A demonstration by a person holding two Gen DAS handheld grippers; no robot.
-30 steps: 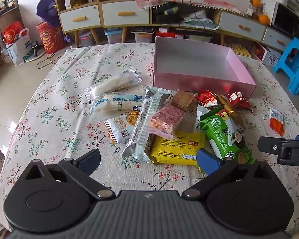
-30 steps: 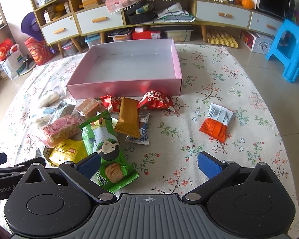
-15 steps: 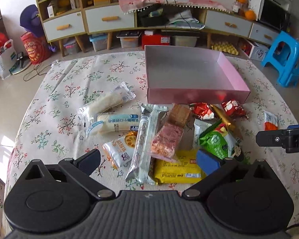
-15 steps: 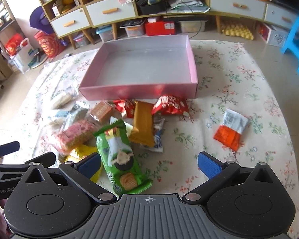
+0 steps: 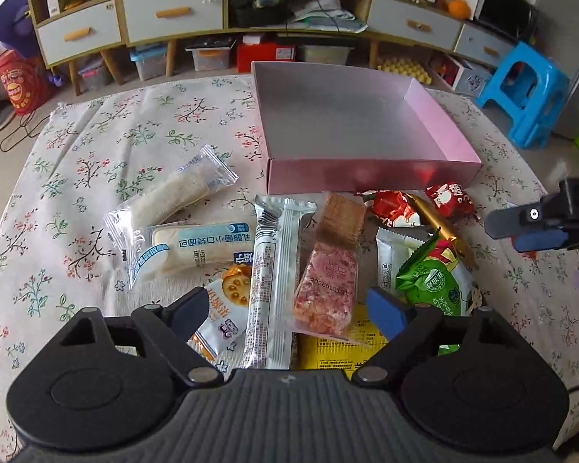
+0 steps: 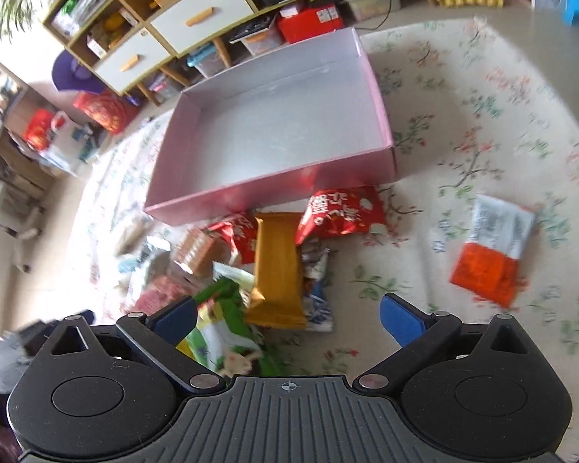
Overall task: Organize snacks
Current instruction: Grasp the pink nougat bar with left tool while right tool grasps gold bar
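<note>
- My left gripper [image 5: 287, 308] hangs with its jaws spread wide and nothing between them; below the gap lie a long silver-white bar [image 5: 274, 270] and a pink crumbly bar [image 5: 326, 289], the latter resting on a yellow packet [image 5: 337, 341].
- Just left of the silver bar sits a white packet printed with a biscuit [image 5: 226, 314], and beyond it two pale roll cakes in clear wrap [image 5: 181, 227].
- My right gripper [image 6: 287, 318] is also wide open, holding nothing — it hovers over the near edge of the pile, above a green packet [image 6: 227, 328] and a gold bar [image 6: 278, 270].
- Off to the right, well apart from the heap, an orange-and-white packet [image 6: 490, 254] lies alone on the floral tablecloth [image 6: 463, 123].
- Farther on, a brown wafer block [image 5: 341, 216] and two red packets [image 6: 341, 210] crowd against the front wall of the pink box [image 6: 274, 189] — no snack lies inside it.
- Behind the table stands a low cabinet with white drawers [image 5: 173, 13]; a blue stool [image 5: 529, 92] is at the far right.
</note>
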